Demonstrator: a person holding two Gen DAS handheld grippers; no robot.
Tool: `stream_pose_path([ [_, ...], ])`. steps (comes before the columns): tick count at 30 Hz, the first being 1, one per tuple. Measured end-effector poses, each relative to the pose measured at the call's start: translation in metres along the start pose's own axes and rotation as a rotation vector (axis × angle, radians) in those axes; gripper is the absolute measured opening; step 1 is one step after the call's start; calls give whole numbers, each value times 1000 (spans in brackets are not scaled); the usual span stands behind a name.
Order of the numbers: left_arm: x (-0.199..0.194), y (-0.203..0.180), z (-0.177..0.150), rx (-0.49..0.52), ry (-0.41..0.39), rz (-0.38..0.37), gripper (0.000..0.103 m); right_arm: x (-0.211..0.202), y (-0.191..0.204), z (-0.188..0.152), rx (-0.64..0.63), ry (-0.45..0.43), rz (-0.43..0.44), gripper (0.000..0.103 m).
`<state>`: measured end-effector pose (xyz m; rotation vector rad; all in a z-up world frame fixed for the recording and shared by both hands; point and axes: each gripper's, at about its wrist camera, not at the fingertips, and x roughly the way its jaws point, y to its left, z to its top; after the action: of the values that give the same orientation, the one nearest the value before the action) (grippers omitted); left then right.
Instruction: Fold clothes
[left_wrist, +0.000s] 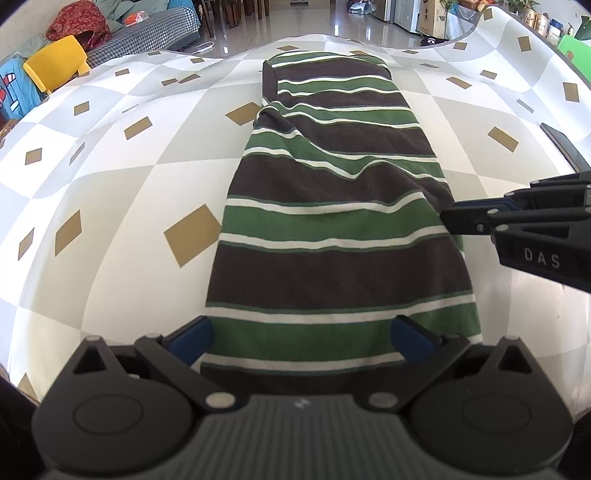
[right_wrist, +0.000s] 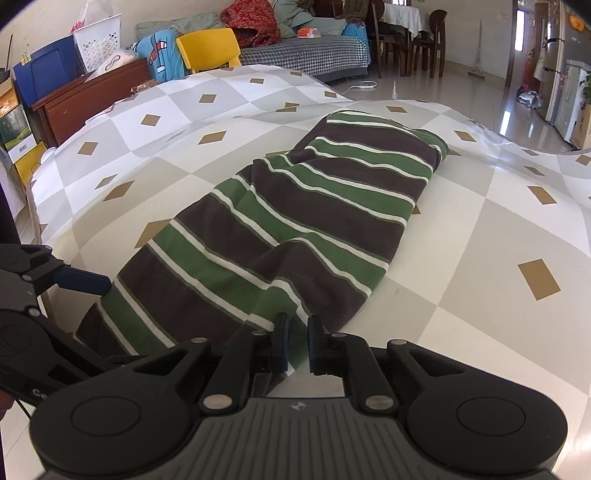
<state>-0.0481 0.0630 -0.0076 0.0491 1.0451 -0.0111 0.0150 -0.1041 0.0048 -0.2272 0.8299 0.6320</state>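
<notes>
The striped garment (left_wrist: 332, 206) (brown and green bands with thin white lines) lies folded into a long narrow strip on the table (left_wrist: 110, 184), which carries a grey-and-white checked cover with tan diamonds. All positions below are given relative to the garment. The left gripper (left_wrist: 301, 338) sits at the garment's near end with its jaws spread wide; its blue pads (left_wrist: 195, 338) stand one at each side of that end, and no cloth is pinched between them. The right gripper (right_wrist: 295, 341) is at the garment's right edge, near the same end. Its jaws stand slightly apart, with a narrow gap showing between the pads, and a ridge of striped cloth runs into that gap; the pads do not appear to press on it. In the left wrist view the right gripper enters from the right with its tip touching the garment's edge. A yellow chair (right_wrist: 208, 48) stands beyond the table, well apart from the garment's far end.
</notes>
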Motion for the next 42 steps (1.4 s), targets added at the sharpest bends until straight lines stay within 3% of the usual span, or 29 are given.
stream_pose_path([
  [19, 19, 4, 3, -40, 42, 4, 103, 10, 8, 1, -48, -11, -38, 16],
  [25, 18, 5, 2, -40, 41, 2, 103, 13, 15, -2, -116, 24, -84, 15],
  [42, 24, 25, -5, -108, 116, 51, 103, 9, 5, -2, -70, 46, -155, 20],
])
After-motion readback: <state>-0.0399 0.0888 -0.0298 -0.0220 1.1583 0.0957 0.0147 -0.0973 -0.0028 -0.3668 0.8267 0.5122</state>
